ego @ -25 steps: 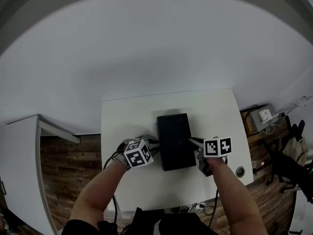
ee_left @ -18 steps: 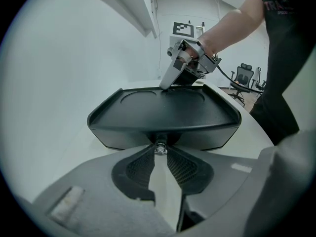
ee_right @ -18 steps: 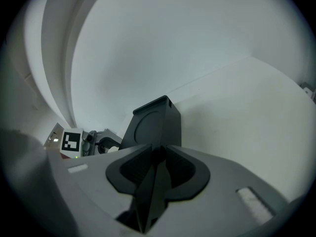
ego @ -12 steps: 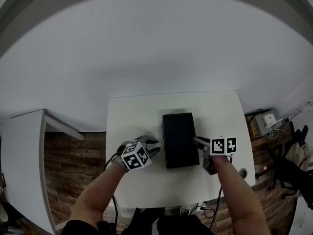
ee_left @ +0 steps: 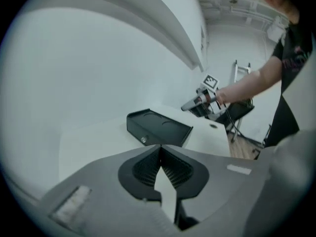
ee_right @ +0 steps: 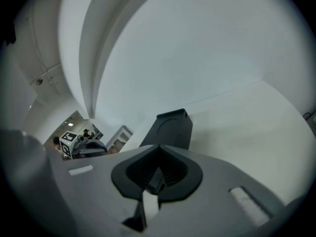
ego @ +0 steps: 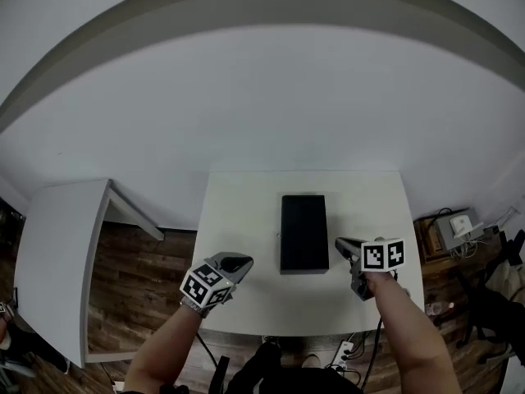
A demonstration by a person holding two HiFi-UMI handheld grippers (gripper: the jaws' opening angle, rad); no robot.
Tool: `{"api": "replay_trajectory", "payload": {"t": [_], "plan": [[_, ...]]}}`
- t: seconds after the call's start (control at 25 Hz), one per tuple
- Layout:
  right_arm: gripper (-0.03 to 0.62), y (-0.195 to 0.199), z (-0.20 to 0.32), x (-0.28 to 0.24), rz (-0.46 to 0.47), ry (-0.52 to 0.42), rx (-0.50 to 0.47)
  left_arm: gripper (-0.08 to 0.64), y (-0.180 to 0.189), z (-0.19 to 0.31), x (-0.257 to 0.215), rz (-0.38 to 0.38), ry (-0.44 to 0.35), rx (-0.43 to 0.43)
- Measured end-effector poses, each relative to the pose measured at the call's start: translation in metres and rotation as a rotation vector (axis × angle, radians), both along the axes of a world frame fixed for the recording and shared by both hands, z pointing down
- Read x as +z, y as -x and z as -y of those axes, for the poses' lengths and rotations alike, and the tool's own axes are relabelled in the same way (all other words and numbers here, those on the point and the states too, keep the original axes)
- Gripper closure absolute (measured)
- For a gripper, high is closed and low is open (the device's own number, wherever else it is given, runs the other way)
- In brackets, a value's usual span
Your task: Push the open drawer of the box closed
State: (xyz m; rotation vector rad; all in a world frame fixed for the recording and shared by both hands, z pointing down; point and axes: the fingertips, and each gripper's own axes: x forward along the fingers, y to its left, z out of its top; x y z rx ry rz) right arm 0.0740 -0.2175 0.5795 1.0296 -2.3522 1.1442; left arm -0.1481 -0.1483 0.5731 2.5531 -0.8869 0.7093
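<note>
The black box [ego: 303, 232] lies flat in the middle of the white table [ego: 246, 212]. In the left gripper view the box [ee_left: 159, 128] shows a short face with a small round knob [ee_left: 143, 139]; that face looks flush with the box. My left gripper [ego: 244, 261] hangs off the box's left near corner, clear of it. My right gripper [ego: 339, 242] is just beside the box's right near corner, apart from it. Both pairs of jaws have just been closing and stand shut with nothing between them, as the left gripper [ee_left: 160, 151] and the right gripper [ee_right: 159, 154] show in their own views.
A second white tabletop [ego: 57, 253] stands to the left over the wooden floor [ego: 139, 277]. Cables and a power strip [ego: 344, 353] lie below the table's near edge. A small device [ego: 458, 224] sits on the floor at the right.
Both grippers have come away from the box's sides. The left one has moved furthest, out to the left and toward the near edge. Both pairs of jaws, open before, are now shut.
</note>
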Motion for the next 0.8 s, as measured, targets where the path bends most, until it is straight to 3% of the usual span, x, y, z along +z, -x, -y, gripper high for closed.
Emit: {"api": "replay_trajectory", "payload": {"t": [0.12, 0.4, 0.64, 0.8], "plan": [[0.591, -0.004, -0.031, -0.015, 0.034, -0.021, -0.060, 0.555, -0.015, -0.033, -0.022, -0.126, 0.004, -0.099], [0.589, -0.025, -0.099, -0.030, 0.115, -0.037, -0.133, 0.555, -0.062, -0.125, -0.036, -0.184, -0.001, -0.156], [0.589, -0.027, -0.176, -0.042, 0.283, -0.019, -0.181, 0.555, -0.102, -0.206, -0.035, -0.288, 0.074, -0.185], [0.589, -0.030, -0.235, -0.052, 0.425, 0.006, -0.196, 0.555, -0.126, -0.246, -0.036, -0.414, 0.129, -0.242]]}}
